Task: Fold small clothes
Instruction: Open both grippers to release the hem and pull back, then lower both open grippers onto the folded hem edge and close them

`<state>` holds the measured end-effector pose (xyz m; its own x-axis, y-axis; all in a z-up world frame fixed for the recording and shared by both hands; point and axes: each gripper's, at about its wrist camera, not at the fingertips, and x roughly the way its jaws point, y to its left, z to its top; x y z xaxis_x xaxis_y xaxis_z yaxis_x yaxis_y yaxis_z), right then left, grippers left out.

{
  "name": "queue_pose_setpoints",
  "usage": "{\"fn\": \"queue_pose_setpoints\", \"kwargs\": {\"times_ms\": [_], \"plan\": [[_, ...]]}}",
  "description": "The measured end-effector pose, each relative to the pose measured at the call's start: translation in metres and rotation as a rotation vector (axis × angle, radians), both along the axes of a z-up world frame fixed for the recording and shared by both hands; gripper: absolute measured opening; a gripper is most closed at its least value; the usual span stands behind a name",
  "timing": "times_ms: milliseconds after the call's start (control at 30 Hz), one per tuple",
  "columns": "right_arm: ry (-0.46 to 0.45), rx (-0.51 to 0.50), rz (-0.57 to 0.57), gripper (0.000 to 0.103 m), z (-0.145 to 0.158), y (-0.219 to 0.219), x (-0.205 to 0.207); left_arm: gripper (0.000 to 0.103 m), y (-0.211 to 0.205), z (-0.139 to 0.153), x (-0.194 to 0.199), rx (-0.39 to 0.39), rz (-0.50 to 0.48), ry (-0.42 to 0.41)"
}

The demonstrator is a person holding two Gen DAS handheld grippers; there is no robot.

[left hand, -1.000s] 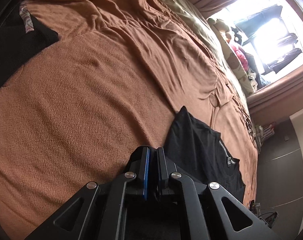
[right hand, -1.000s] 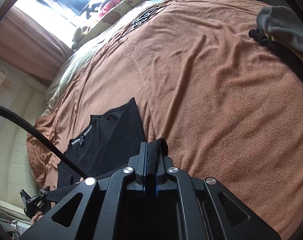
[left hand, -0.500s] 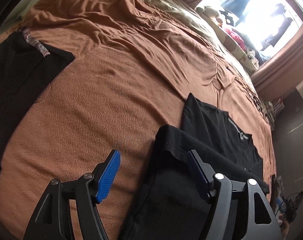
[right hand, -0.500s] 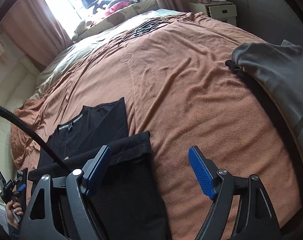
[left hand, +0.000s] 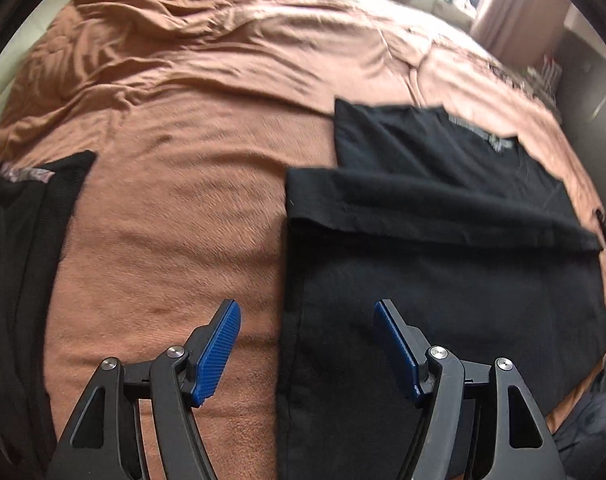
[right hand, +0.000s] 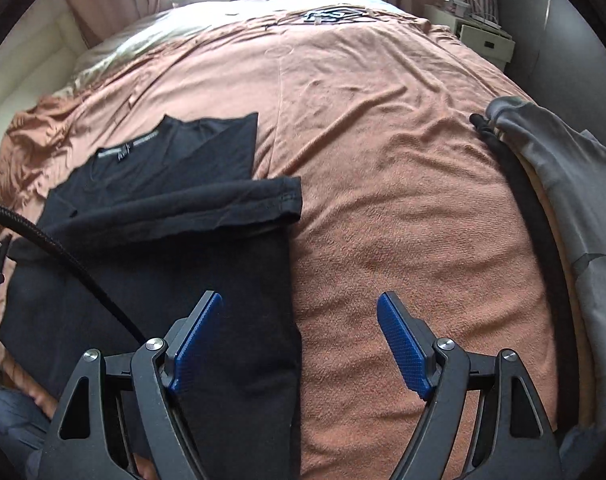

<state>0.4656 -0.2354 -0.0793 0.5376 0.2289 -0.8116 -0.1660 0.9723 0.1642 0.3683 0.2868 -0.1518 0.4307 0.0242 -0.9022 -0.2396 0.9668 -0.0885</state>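
Rust-brown fleece blanket [left hand: 175, 248] could drag our folded black cotton T-shirt [left hand: 443, 280] askew; both claws, left [left hand: 307, 348] and right [right hand: 299, 344], hang released.

1. T-shirt [left hand: 443, 280] lies flat on bed blanket [left hand: 183, 220], hem end folded up over its middle, collar end beyond the fold.
2. Left gripper [left hand: 307, 344] hangs over the shirt's left edge; right gripper [right hand: 299, 344] over its right edge.
3. Second garment [left hand: 19, 260] lies on the blanket left of the shirt, well apart.
4. Clothes pile [right hand: 563, 200] at the blanket's right edge.
5. Nightstand [right hand: 483, 36] beyond the bed's far right corner.
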Motion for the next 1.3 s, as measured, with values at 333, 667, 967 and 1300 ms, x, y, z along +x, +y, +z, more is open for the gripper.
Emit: {"fn": "queue_pose_setpoints", "kwargs": {"times_ms": [333, 667, 967, 1300], "plan": [[0.045, -0.104, 0.024, 0.078, -0.031, 0.037, 0.061, 0.076, 0.002, -0.029, 0.052, 0.057, -0.028, 0.078], [0.018, -0.155, 0.028, 0.078, -0.037, 0.065, 0.125, 0.083, 0.01, -0.023, 0.108, 0.122, -0.005, 0.059], [0.009, -0.155, -0.007, 0.078, -0.044, 0.077, 0.177, 0.081, 0.022, -0.028, 0.147, 0.074, 0.112, 0.023], [-0.003, -0.11, -0.081, 0.068, -0.025, 0.073, 0.196, 0.068, 0.04, -0.006, 0.151, 0.018, 0.207, -0.018]]}}
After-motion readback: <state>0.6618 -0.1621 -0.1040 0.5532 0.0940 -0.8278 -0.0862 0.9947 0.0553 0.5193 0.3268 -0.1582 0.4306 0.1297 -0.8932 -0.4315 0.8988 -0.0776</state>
